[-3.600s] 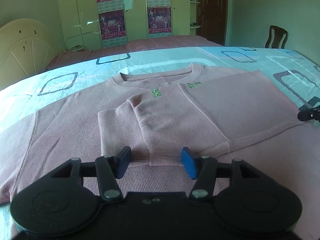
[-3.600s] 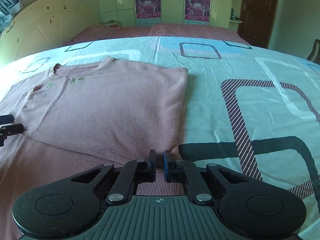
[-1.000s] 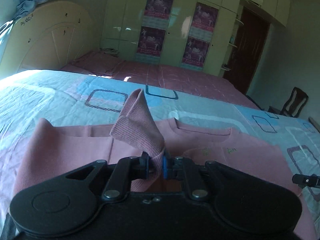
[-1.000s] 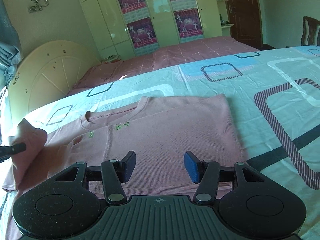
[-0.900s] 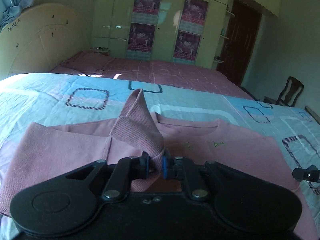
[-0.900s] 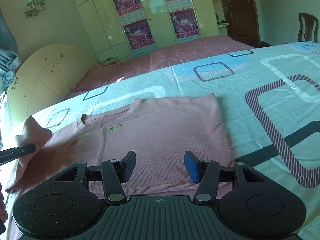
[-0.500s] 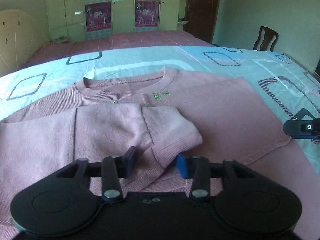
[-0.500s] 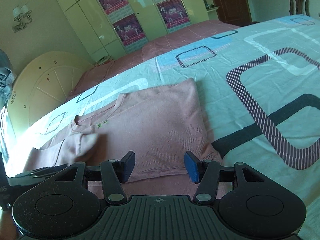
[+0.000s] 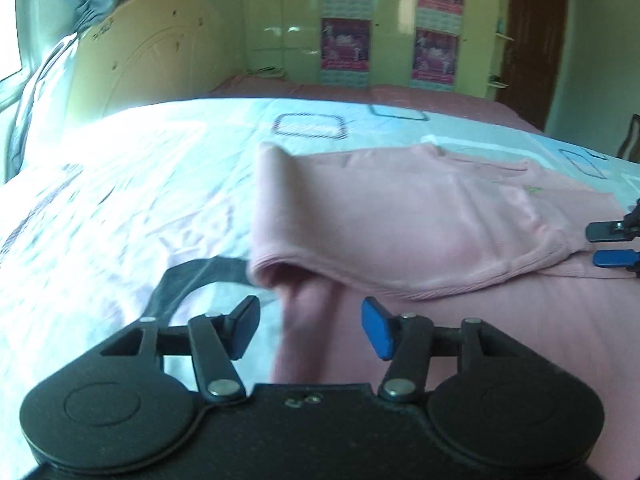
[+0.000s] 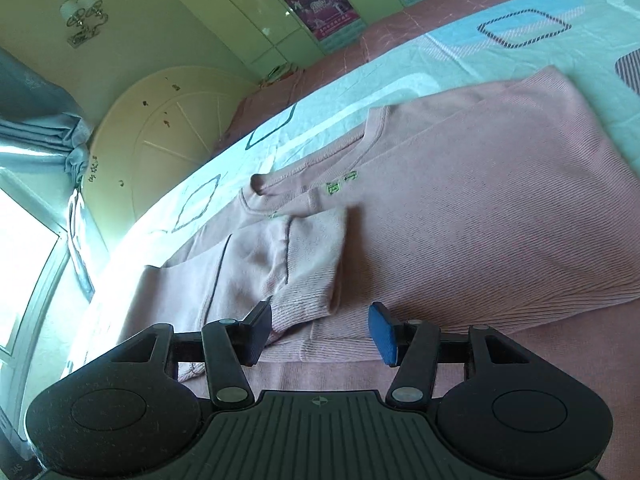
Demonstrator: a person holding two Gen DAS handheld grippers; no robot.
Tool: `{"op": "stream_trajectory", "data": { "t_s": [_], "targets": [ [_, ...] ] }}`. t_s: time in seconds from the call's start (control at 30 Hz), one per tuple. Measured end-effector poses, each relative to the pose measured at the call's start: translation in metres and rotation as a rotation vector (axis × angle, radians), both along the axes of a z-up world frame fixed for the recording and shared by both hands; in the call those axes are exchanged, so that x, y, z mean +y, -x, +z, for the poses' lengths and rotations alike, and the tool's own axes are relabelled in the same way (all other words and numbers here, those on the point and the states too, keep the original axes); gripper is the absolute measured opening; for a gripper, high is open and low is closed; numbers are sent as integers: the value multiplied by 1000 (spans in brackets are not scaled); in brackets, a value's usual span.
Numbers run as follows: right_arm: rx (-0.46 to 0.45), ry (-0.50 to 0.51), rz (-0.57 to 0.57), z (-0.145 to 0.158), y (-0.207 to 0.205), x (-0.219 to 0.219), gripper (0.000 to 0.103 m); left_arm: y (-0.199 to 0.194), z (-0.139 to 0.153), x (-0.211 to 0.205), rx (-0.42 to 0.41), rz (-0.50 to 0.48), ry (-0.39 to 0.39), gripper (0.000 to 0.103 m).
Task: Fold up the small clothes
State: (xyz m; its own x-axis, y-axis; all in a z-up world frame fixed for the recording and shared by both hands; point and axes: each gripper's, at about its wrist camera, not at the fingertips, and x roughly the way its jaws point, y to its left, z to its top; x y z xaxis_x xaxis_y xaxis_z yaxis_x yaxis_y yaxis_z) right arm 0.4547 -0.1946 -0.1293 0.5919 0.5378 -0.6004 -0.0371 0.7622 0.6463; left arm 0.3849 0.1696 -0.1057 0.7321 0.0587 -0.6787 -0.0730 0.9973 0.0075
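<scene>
One pink sweater [image 9: 420,216] lies flat on one bed [image 9: 120,208] with a pale blue patterned sheet; both sleeves are folded in across its chest, the left cuff [image 10: 308,280] resting over the middle. Left gripper [image 9: 310,328]: one, jaws apart, nothing pinched, the sweater's folded left edge lying just ahead at 12 o'clock; its jaws have just been closing somewhat after releasing the sleeve it held a second ago. Right gripper [image 10: 320,330]: one, jaws apart and empty, over the hem, cuff at 11 o'clock; opening unchanged. One curved headboard [image 10: 160,128] at 10 o'clock, four posters on the wardrobe [image 9: 280,20] at 12 o'clock. The left view is motion-blurred; the hem is hidden behind both gripper bodies; the small green embroidery [image 10: 340,184] is illegible.
</scene>
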Motion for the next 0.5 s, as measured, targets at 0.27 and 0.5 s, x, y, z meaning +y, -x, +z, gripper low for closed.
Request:
{"op": "stream_trajectory", "data": {
  "t_s": [0.27,0.5],
  "targets": [
    [-1,86,32,1,-17,27,26,-39,-7,27,-7,-19,57,18],
    [-252,227,-18,51,7,25,10,-34,-15,28,-16,-78,13,14]
  ]
}}
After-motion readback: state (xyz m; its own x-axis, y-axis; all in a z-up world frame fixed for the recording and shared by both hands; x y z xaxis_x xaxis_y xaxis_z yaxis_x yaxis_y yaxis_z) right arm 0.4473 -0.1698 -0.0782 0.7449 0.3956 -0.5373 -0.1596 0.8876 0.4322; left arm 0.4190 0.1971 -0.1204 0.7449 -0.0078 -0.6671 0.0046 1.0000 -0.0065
